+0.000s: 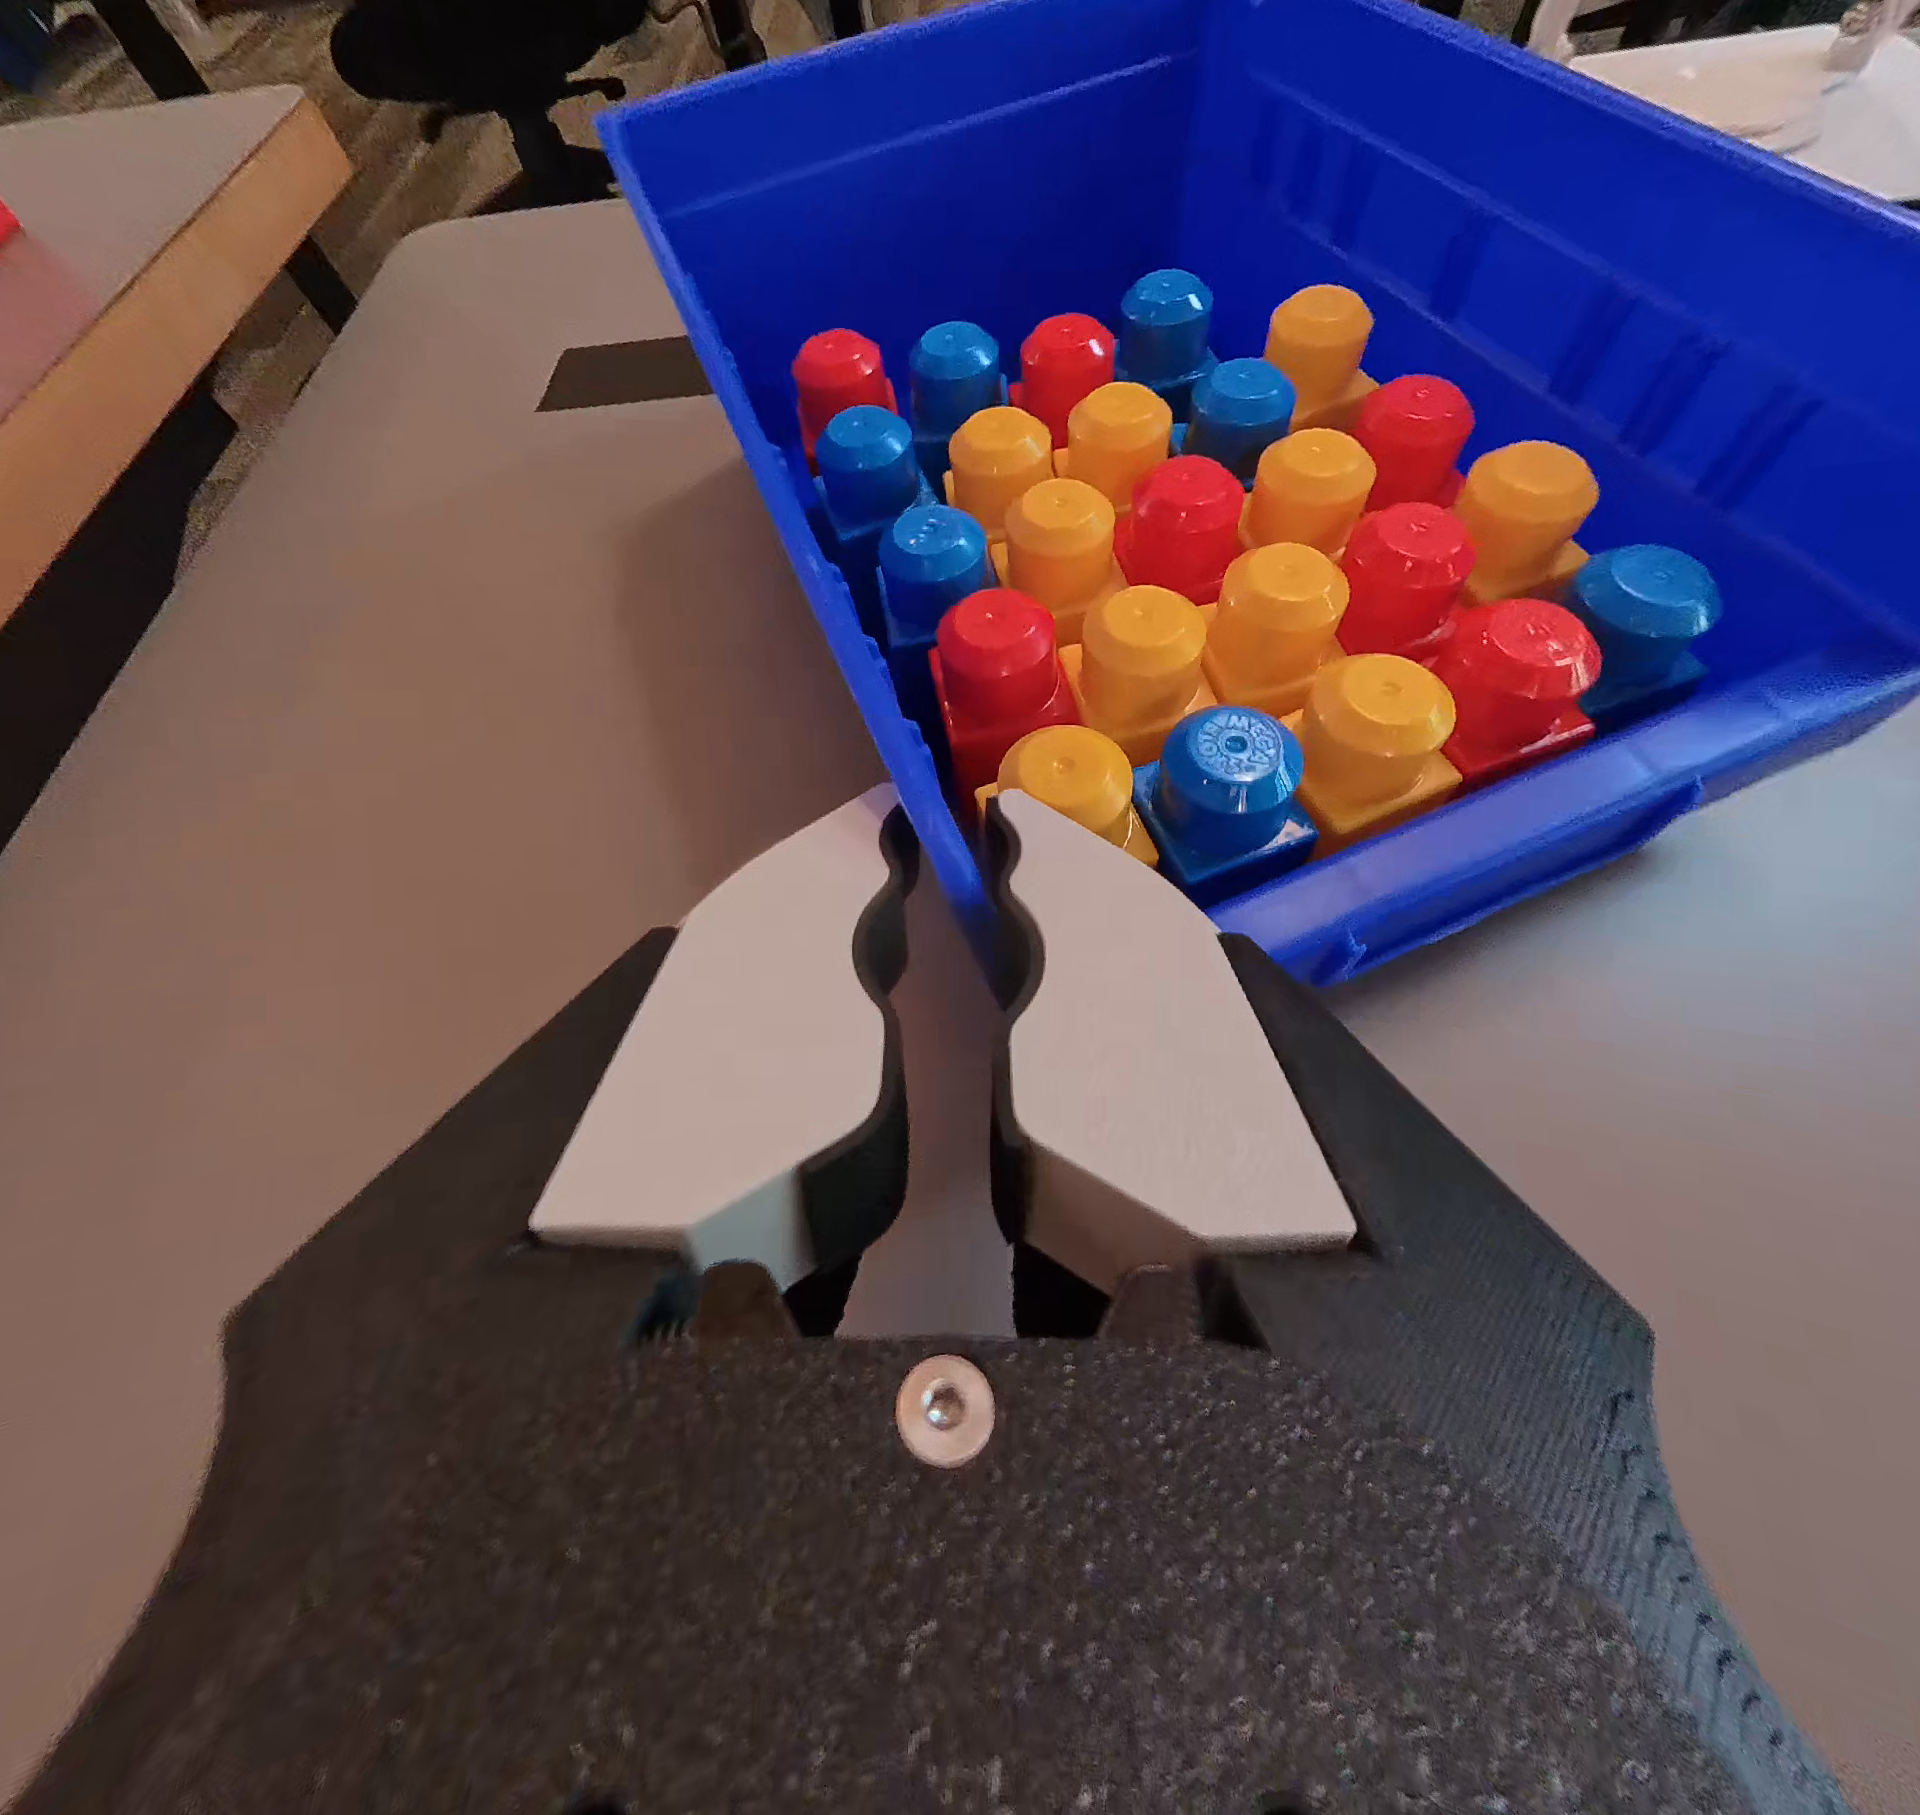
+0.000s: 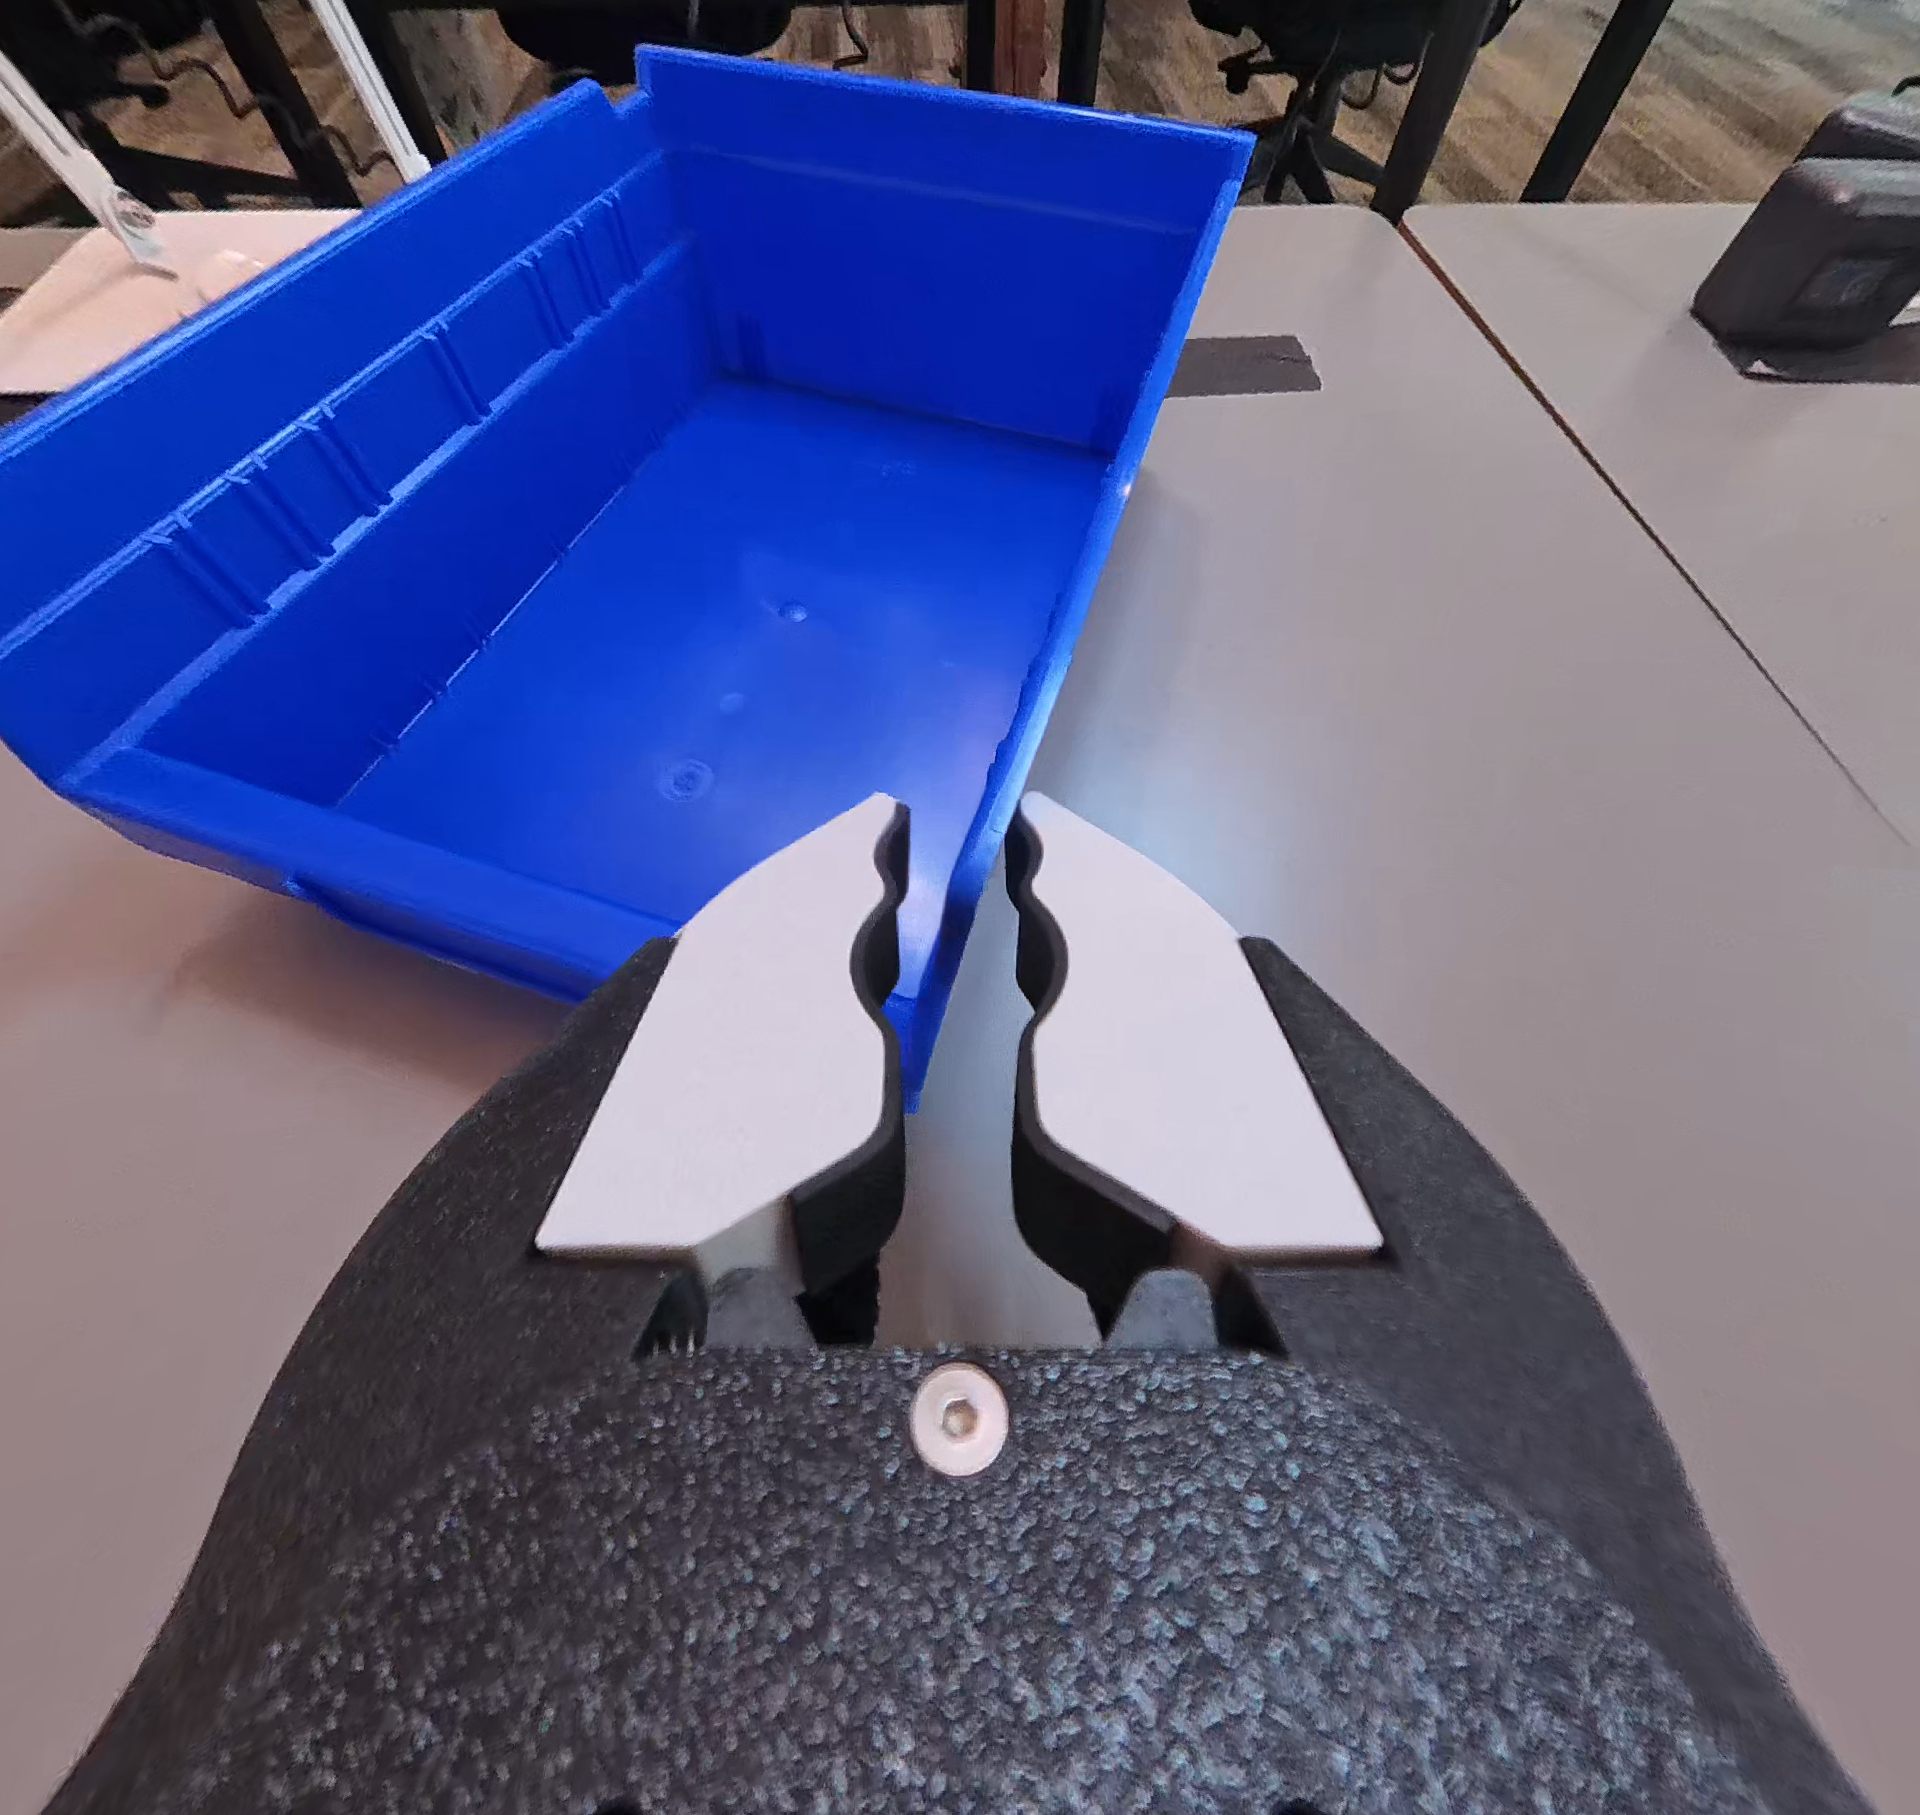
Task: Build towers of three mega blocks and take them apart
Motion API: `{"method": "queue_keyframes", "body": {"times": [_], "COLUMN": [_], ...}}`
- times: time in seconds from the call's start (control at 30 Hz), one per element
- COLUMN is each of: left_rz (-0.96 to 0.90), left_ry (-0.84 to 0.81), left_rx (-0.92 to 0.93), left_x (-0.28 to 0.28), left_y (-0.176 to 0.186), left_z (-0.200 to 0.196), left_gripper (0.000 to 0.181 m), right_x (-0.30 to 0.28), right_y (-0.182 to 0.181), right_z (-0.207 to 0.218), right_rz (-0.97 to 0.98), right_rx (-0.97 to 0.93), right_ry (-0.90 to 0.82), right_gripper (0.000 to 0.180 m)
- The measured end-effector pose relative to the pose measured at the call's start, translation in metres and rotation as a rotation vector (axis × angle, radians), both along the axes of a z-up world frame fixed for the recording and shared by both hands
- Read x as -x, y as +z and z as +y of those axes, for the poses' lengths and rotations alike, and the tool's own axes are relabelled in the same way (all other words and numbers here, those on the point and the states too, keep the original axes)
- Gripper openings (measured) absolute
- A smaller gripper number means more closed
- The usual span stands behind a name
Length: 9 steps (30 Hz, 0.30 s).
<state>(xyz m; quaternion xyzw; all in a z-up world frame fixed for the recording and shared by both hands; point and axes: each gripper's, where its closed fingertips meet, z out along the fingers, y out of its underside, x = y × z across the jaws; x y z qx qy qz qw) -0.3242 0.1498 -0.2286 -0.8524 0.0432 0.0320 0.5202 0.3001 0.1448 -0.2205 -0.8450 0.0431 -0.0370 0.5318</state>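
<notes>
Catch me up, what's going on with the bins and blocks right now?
Nothing is being held yet. The left gripper hangs over the near corner of a blue bin packed with red, yellow and blue mega blocks, its jaws slightly apart and empty. The right gripper sits likewise over the near corner of a second blue bin that holds nothing, jaws apart and empty. No tower stands on the grey table.

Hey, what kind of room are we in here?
Probably an office or lab workroom: grey tables pushed together, black swivel chairs on a carpeted floor behind, and blue plastic storage bins set out on the table.
</notes>
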Motion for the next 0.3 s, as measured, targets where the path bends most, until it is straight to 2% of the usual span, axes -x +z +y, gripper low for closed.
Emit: {"method": "queue_keyframes", "body": {"times": [0.13, 0.3], "left_rz": [-0.109, -0.319], "left_ry": [0.064, 0.214], "left_rx": [-0.039, -0.153], "left_x": [0.006, 0.022], "left_y": [0.001, 0.003], "left_z": [0.03, 0.044], "left_gripper": [0.007, 0.003], "right_x": [-0.002, -0.006], "right_y": [0.005, 0.012], "right_z": [-0.001, -0.001], "right_rz": [-0.004, 0.006], "right_rx": [-0.027, -0.071], "right_ry": [-0.002, -0.012], "right_gripper": [0.022, 0.027]}}
